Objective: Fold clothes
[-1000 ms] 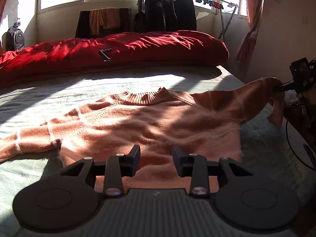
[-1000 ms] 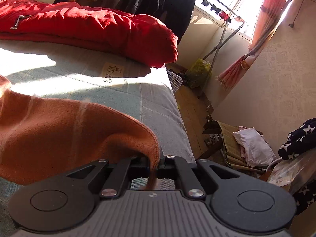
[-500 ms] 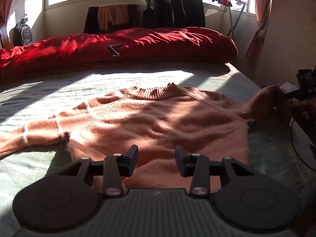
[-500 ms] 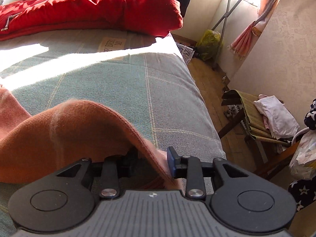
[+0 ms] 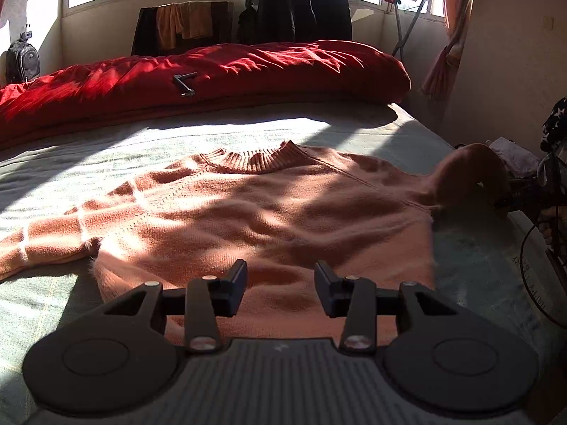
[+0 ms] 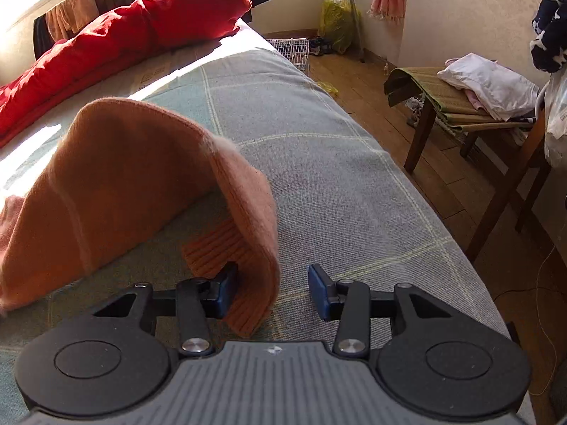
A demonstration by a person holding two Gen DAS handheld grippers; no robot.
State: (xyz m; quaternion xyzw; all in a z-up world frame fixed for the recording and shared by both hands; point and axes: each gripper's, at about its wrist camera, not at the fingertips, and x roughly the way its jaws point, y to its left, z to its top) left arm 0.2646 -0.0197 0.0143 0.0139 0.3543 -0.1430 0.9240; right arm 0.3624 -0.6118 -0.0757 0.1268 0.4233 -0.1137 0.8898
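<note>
Released, the fuzzy orange sleeve [image 6: 141, 177] droops arched between the just-opened right gripper [image 6: 273, 292] jaws.

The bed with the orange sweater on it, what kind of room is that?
Most likely a bedroom at home. The orange sweater lies on a bed with a red duvet, and dark coats hang on a rack by the window.

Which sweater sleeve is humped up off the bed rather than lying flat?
The sleeve at the right hand-held gripper, arched with its cuff between open jaws; the other sleeve lies flat.
</note>
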